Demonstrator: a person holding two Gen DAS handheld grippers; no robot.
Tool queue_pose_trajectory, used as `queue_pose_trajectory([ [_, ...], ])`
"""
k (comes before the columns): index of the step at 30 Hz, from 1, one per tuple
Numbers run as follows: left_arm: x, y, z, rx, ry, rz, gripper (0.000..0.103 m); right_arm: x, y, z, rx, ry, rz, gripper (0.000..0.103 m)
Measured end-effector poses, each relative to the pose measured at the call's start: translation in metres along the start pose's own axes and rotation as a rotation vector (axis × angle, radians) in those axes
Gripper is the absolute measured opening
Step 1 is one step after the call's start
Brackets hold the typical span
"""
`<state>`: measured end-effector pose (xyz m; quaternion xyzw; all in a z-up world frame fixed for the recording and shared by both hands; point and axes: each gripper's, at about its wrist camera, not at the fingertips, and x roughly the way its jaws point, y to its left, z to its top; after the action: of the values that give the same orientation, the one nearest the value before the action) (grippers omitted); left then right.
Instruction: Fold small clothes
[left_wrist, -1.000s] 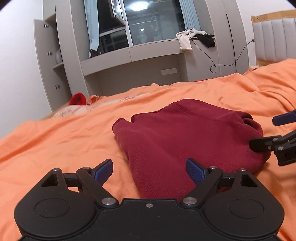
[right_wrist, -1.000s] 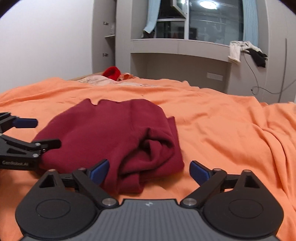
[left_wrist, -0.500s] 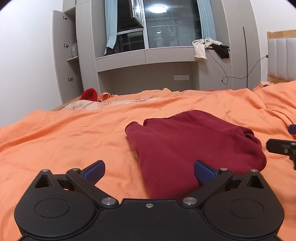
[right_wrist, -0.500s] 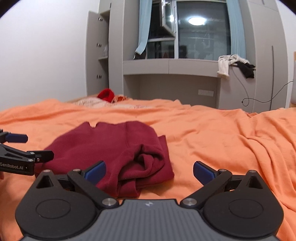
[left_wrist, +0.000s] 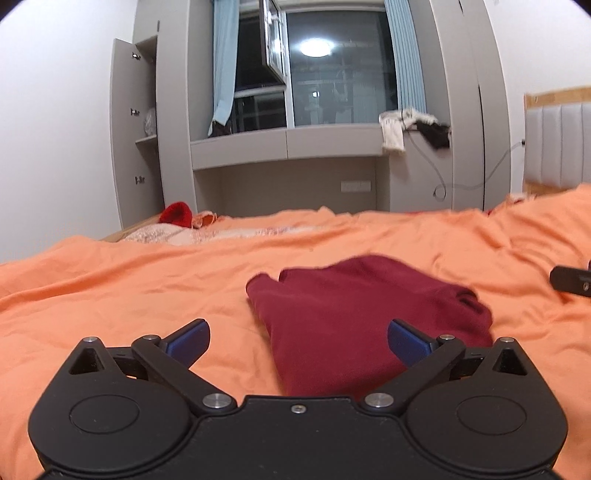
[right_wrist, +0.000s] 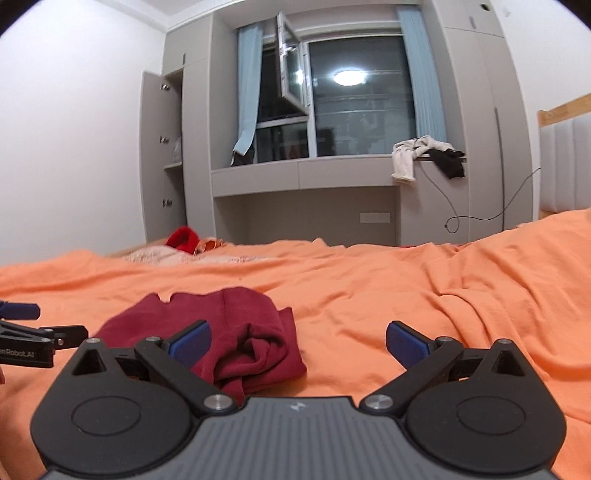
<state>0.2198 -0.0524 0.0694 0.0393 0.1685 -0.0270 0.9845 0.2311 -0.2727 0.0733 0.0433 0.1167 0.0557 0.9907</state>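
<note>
A dark red garment (left_wrist: 354, 317) lies folded into a compact bundle on the orange bedsheet (left_wrist: 110, 295). In the right wrist view the garment (right_wrist: 236, 328) shows its bunched, rolled end toward me. My left gripper (left_wrist: 298, 336) hangs open just short of the garment's near edge, nothing between its blue pads. My right gripper (right_wrist: 297, 338) is open too, off the garment's right side, its left pad over the cloth's edge. Each gripper's tip shows at the edge of the other's view: the left gripper (right_wrist: 40, 332), the right gripper (left_wrist: 570, 280).
A bright red item (left_wrist: 176, 214) and pale patterned cloth (left_wrist: 207, 232) lie at the bed's far left. Grey wardrobe and window shelf (left_wrist: 288, 147) stand behind, with white and black clothes (left_wrist: 410, 127) draped on it. A padded headboard (left_wrist: 557, 147) is at the right.
Both grippers have backed away from the garment and risen, so it looks smaller and farther. The left gripper's jaws spread slightly wider. The garment stays put on the sheet.
</note>
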Motion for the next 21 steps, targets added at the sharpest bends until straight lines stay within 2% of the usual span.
queue_pose_trajectory([
  [11, -0.089, 0.010, 0.008, -0.091, -0.127, -0.044, 0.102, -0.074, 0.016, 0.011, -0.008, -0.140, 0.023, 0.103],
  [16, -0.121, 0.012, -0.002, -0.075, -0.144, -0.053, 0.103, -0.108, 0.023, 0.007, -0.007, -0.187, 0.012, 0.103],
  [21, -0.141, 0.016, -0.019, -0.064, -0.145, -0.046, 0.103, -0.131, 0.027, -0.005, 0.013, -0.193, -0.015, 0.103],
])
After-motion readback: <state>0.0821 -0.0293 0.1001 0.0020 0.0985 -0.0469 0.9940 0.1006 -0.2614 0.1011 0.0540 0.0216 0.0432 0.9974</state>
